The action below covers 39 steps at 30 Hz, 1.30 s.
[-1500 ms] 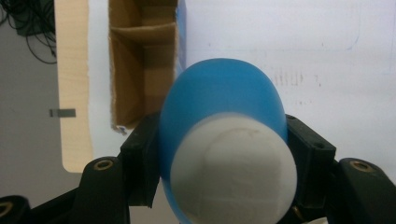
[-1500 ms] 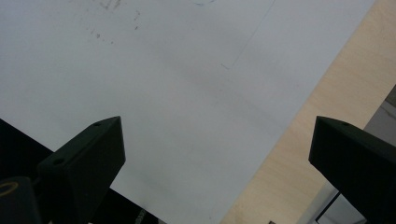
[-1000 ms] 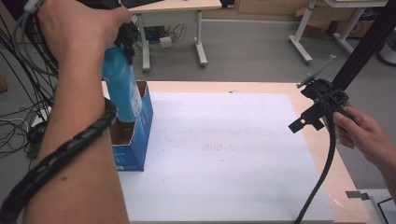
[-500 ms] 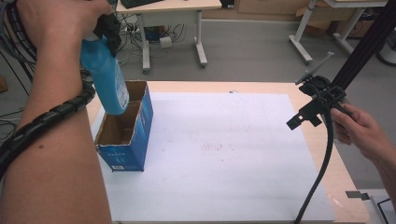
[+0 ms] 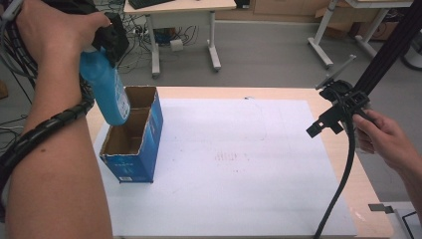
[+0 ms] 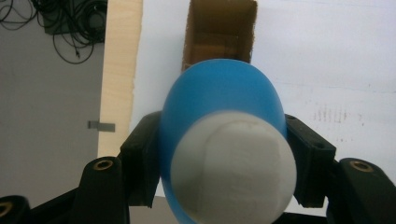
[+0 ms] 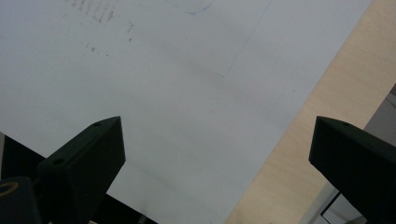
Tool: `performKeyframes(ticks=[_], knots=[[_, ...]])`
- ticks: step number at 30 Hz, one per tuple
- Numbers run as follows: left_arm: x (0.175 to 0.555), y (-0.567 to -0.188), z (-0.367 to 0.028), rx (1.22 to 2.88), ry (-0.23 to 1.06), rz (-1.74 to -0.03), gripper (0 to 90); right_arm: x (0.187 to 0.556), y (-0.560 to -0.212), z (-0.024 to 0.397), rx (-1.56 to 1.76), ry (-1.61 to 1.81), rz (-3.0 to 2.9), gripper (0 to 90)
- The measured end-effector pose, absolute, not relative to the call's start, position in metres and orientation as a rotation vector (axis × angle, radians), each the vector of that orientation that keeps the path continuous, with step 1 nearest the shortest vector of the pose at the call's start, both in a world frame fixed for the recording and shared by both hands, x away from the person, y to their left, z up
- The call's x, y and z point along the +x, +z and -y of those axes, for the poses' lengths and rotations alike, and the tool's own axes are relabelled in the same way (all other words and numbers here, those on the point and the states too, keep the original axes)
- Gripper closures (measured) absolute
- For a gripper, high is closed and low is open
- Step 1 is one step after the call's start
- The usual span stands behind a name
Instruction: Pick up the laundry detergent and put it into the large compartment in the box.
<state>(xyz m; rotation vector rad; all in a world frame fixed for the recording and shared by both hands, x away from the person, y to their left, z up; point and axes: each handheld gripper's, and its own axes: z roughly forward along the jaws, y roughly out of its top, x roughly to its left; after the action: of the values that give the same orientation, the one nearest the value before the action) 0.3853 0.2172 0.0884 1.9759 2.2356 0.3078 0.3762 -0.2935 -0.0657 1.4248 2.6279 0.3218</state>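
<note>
A blue bottle with a white cap hangs upright from my left gripper, which is shut on its top. Its base hovers over the left rim of an open blue carton with two compartments, at the table's left. Looking down in the left gripper view, the black jaws of the left gripper press both sides of the bottle, with the carton below it. At the table's right side, a hand holds my right gripper. In the right gripper view the right gripper stands open over the white sheet, nothing between its jaws.
A large white sheet covers most of the wooden table. Cables trail from both grippers. Beyond the far edge stand desk legs and tangled wires on the grey floor. A black frame post rises at the right.
My left hand has carried the bottle to the left and a little lower, from the carton's right side toward its left rim. The right gripper has stayed put.
</note>
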Motion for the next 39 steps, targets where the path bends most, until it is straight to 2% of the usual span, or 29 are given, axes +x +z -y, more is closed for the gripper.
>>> performKeyframes(ticks=[39], knots=[[0.399, -0.010, -0.237, 1.979, 0.256, -2.250, 38.5, 0.372, -0.065, 0.297, 1.456, 0.327, -2.609, 3.7]])
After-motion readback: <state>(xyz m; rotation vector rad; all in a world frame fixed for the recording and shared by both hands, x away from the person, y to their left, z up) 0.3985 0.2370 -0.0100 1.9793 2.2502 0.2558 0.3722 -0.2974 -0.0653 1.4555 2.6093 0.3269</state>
